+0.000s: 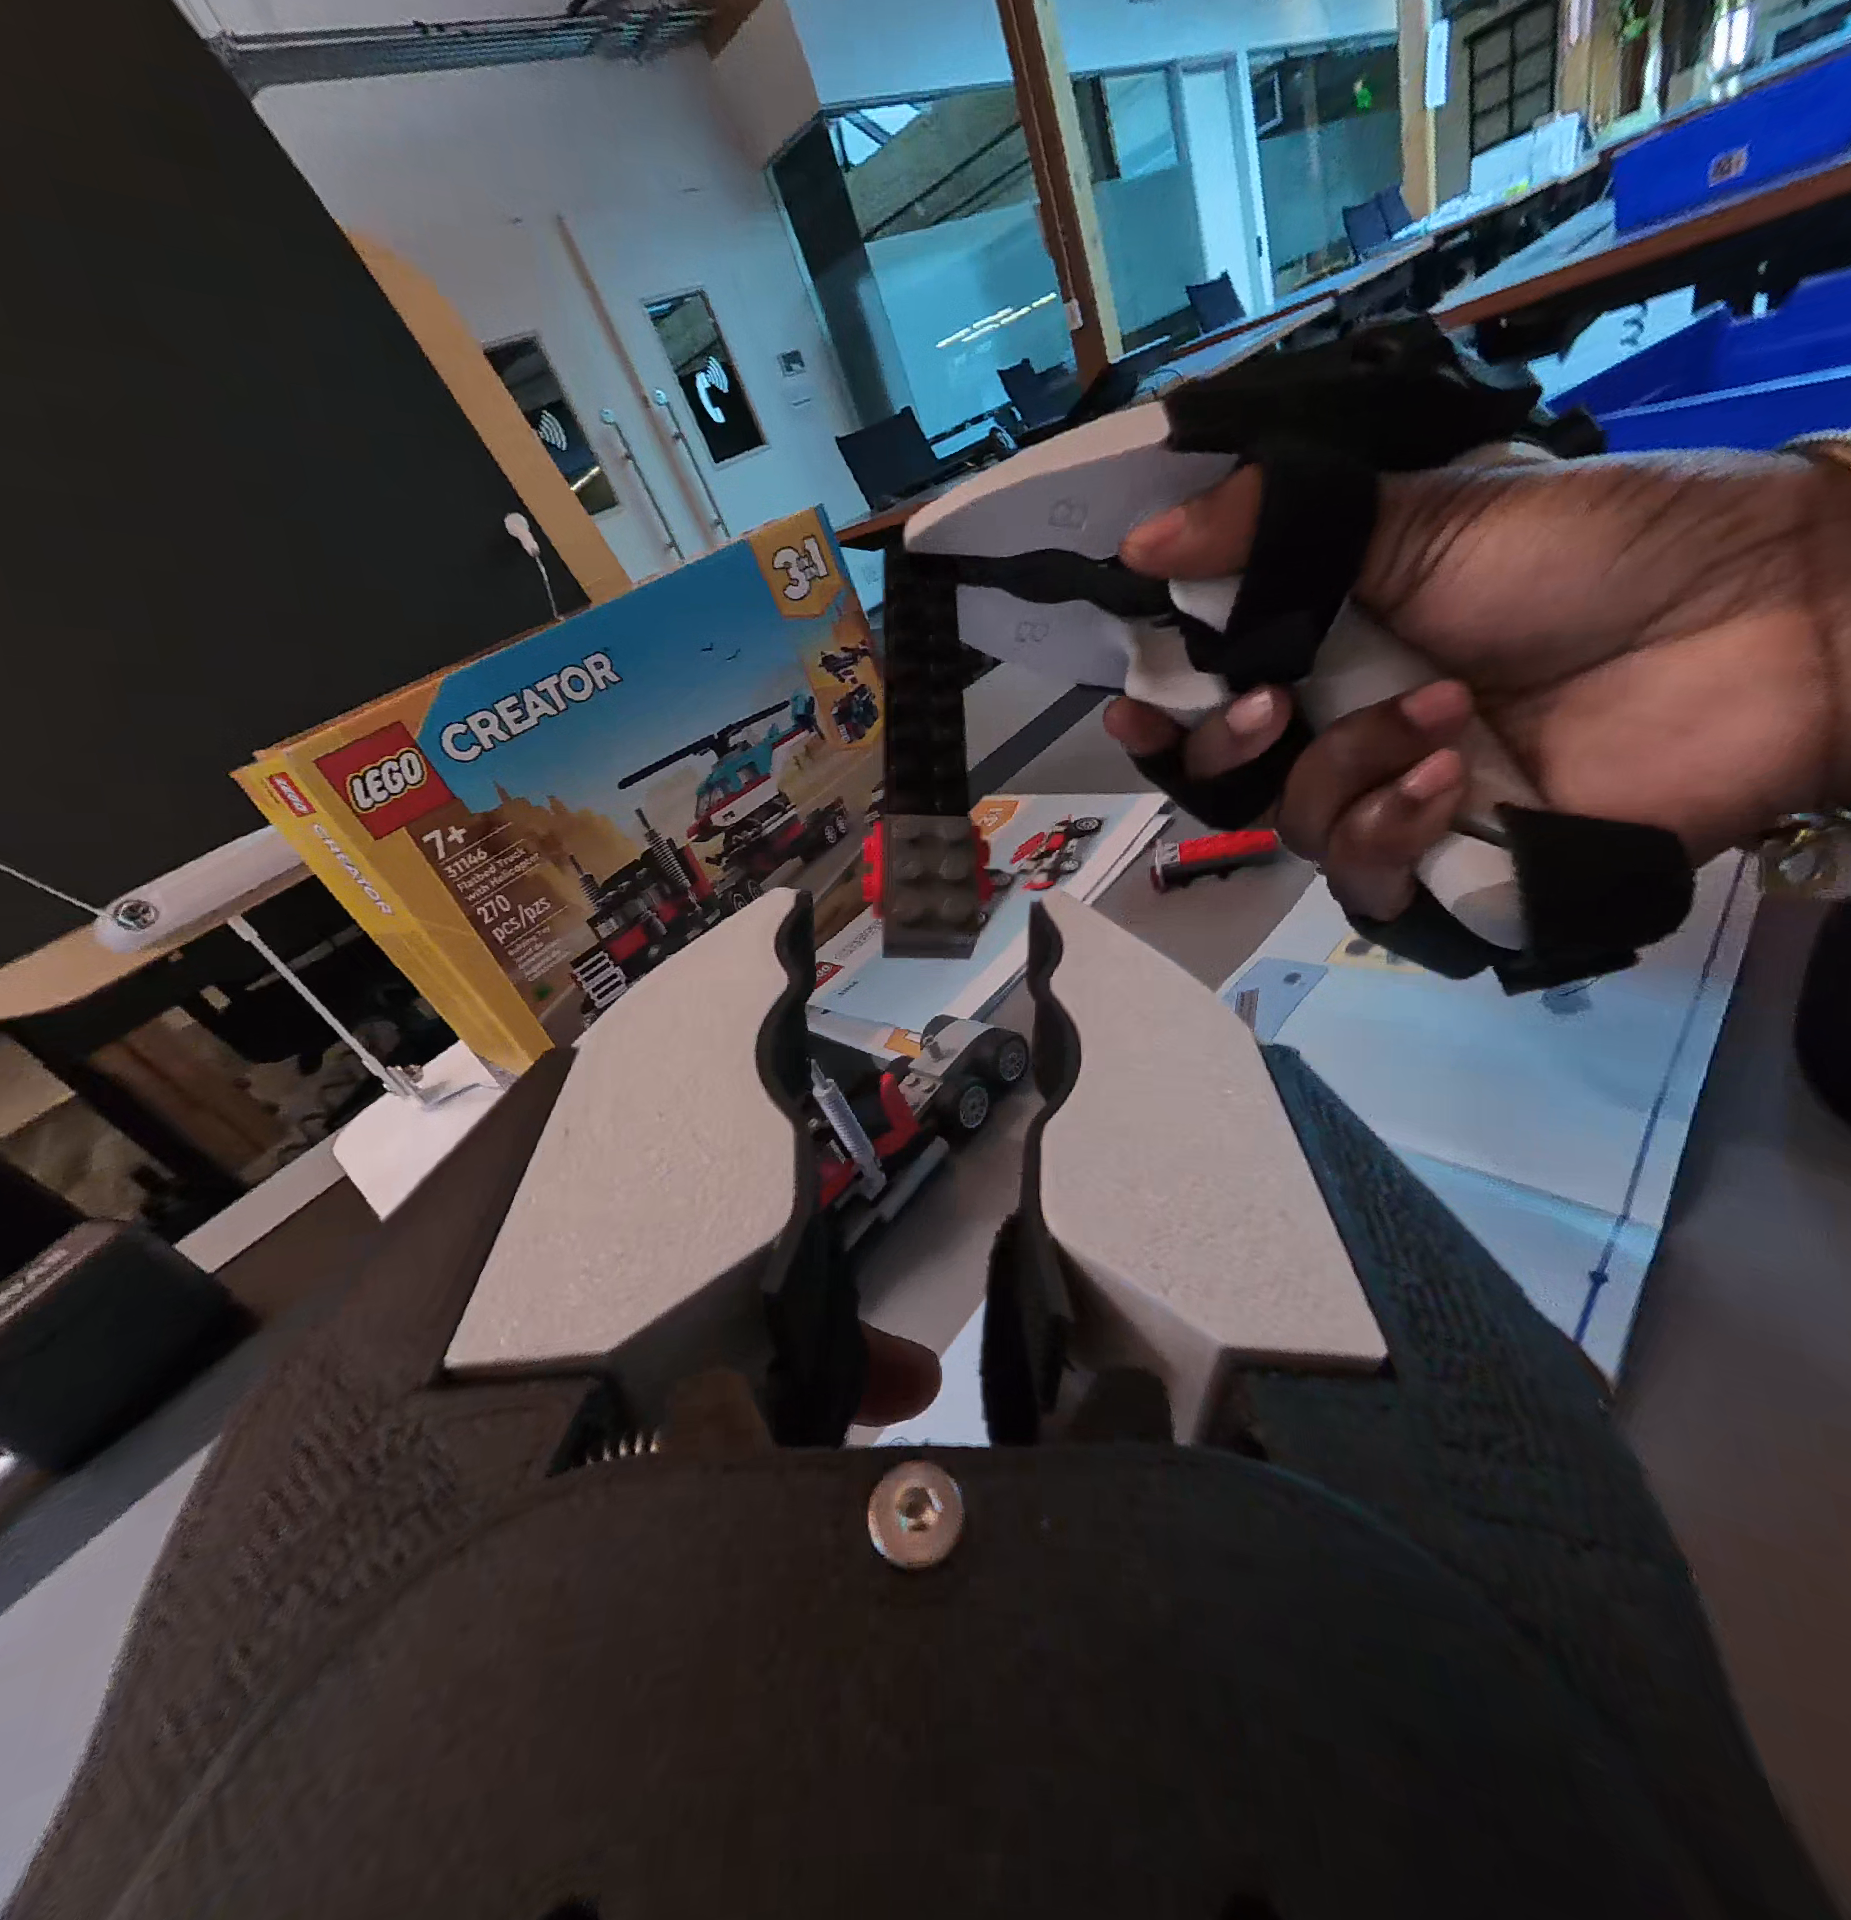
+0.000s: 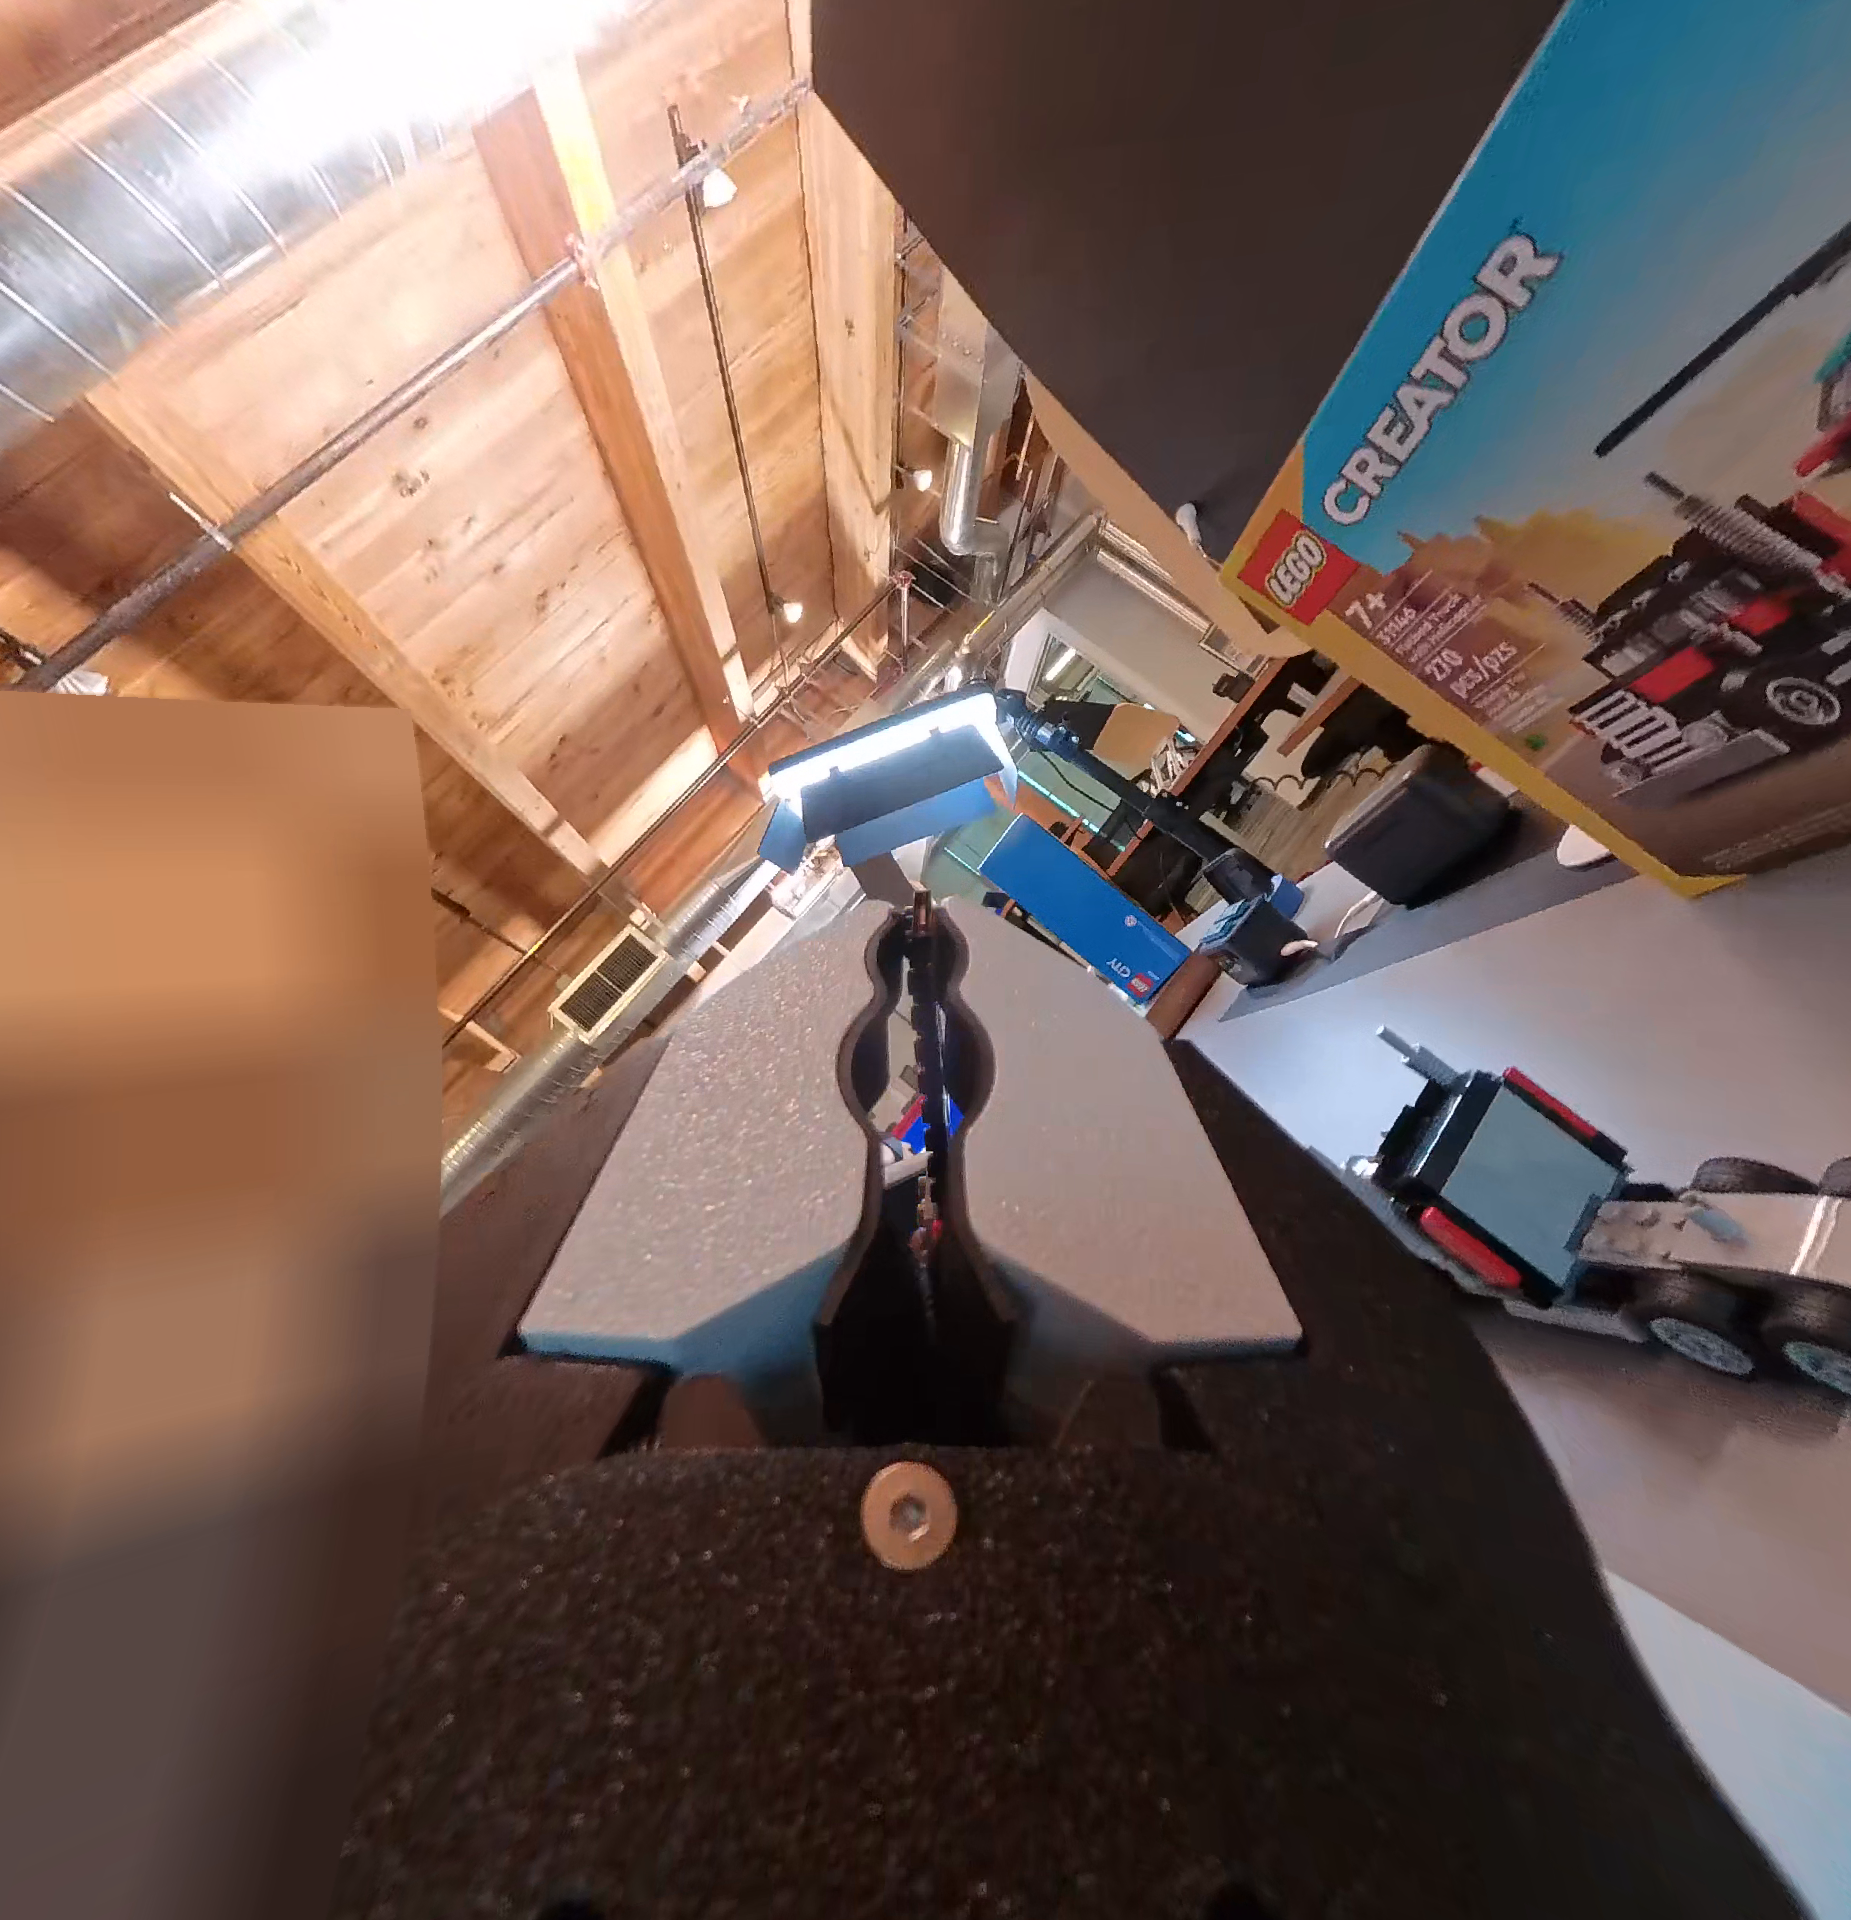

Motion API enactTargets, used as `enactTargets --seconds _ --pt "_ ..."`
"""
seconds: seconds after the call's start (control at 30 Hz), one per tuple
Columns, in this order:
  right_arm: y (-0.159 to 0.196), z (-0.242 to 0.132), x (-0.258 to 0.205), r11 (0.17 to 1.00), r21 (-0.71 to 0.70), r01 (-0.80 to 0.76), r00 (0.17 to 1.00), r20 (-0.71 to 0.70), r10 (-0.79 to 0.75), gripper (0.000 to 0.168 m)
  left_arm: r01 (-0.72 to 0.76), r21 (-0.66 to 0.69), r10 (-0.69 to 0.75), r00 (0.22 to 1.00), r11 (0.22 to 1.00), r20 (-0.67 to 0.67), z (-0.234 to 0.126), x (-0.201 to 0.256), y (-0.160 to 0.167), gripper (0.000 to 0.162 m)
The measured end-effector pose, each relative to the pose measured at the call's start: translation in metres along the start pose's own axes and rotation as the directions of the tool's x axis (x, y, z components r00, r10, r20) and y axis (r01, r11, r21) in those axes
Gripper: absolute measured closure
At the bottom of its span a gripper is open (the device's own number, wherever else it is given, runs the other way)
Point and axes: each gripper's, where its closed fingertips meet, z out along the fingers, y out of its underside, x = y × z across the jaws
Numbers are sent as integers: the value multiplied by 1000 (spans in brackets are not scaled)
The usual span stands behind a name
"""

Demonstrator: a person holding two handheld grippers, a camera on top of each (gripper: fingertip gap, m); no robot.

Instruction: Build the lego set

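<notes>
Right claw (image 1: 926, 597) clamps the long black plate (image 1: 926, 727) by its top end, dangling above the counter (image 1: 1472, 1091) near the truck (image 1: 921, 1091), left claw (image 1: 916, 935) open below it; thin edge-grip, plate could pivot or slip.

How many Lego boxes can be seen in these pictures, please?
2. A yellow-and-blue box stands upright on the table behind the built truck. A blue box lies farther away in the right wrist view. Others may be hidden.
</notes>
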Motion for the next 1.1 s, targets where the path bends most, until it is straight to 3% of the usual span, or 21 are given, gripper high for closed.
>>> enactTargets --seconds 0.17,0.33,0.4,0.47,0.57,0.67,0.73,0.9,1.1 --pt "13 2 7 998 0 -62 998 -18 62 164 -44 -24 44 999 999 -3 -1 -1 4 137" --pt "18 0 6 997 -27 -72 997 -13 71 164 -23 -36 21 999 999 -38 -5 -2 6 138" --pt "21 -2 2 995 -94 -18 1000 10 19 161 9 -42 -12 997 999 -78 -8 -3 8 138" --pt "26 -8 1 971 -207 117 993 25 -114 143 51 -66 -59 990 997 -130 -12 -3 12 138" --pt "29 -24 5 840 -377 389 919 97 -382 123 85 -137 -120 955 987 -271 -20 4 23 138" --pt "32 -43 17 620 -526 583 785 169 -595 118 61 -268 -181 874 962 -451 -36 22 45 138" --pt "34 -52 25 514 -577 634 720 200 -664 119 35 -334 -209 841 942 -500 -45 26 62 138" --pt "67 -70 37 367 -678 637 708 324 -628 126 -12 -430 -258 785 903 -564 -58 31 86 138" --pt "102 -88 57 197 -773 603 702 396 -592 123 -59 -523 -307 752 850 -583 -61 41 109 138"
